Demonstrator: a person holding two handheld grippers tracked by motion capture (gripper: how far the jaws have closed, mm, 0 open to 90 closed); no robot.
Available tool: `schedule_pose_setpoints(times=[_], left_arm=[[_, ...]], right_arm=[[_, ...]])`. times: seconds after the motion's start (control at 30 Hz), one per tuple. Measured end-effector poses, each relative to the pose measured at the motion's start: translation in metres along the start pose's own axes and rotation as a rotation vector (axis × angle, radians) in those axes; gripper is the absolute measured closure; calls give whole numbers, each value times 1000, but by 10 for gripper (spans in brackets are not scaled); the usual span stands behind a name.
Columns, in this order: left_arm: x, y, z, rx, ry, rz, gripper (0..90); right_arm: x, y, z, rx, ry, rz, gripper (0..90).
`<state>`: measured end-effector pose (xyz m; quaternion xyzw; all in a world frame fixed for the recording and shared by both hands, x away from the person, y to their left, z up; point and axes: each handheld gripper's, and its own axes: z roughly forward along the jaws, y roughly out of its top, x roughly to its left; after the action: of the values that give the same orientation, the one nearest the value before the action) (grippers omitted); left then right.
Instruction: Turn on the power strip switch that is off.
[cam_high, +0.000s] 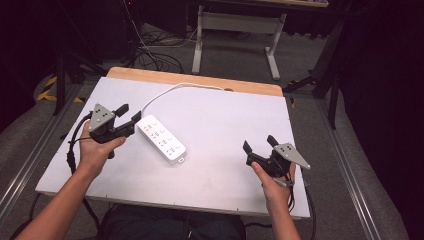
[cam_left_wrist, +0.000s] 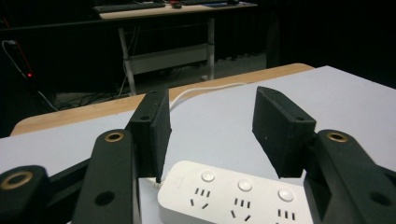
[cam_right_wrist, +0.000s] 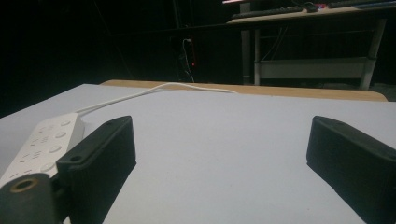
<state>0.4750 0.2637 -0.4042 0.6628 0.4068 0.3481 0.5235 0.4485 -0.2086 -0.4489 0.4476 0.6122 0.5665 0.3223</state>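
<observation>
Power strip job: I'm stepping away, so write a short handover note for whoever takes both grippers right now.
Left gripper: open, jaws at the cord end of the power strip, not closed on it.
Right gripper: open, holding nothing, apart from the strip, toward the table's right side.
The strip lies flat on the white table, its cord running to the far edge.
Done: nothing gripped.
Left: probably close the left jaws on the strip.

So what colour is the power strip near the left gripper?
White, cable included. The power strip shows best in the high view.
</observation>
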Motion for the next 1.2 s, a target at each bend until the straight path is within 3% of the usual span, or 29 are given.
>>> schedule_pose_setpoints(times=[0.07,0.4,0.57,0.63,0.83,1.2], left_arm=[[1,0,-2,-2,28,-15,411],[4,-3,-12,-36,98,-8,292],[8,-5,-20,-58,154,-21,94],[10,-7,-23,-63,167,-28,66],[14,-8,-28,-68,195,-39,45],[14,-9,-27,-65,190,-40,44]], right_arm=[[0,0,0,0,0,0,87],[0,0,0,1,-1,3,87],[1,0,0,0,-1,3,87],[1,0,0,1,-1,4,87],[2,0,0,1,1,1,87],[1,0,0,1,-1,1,87]])
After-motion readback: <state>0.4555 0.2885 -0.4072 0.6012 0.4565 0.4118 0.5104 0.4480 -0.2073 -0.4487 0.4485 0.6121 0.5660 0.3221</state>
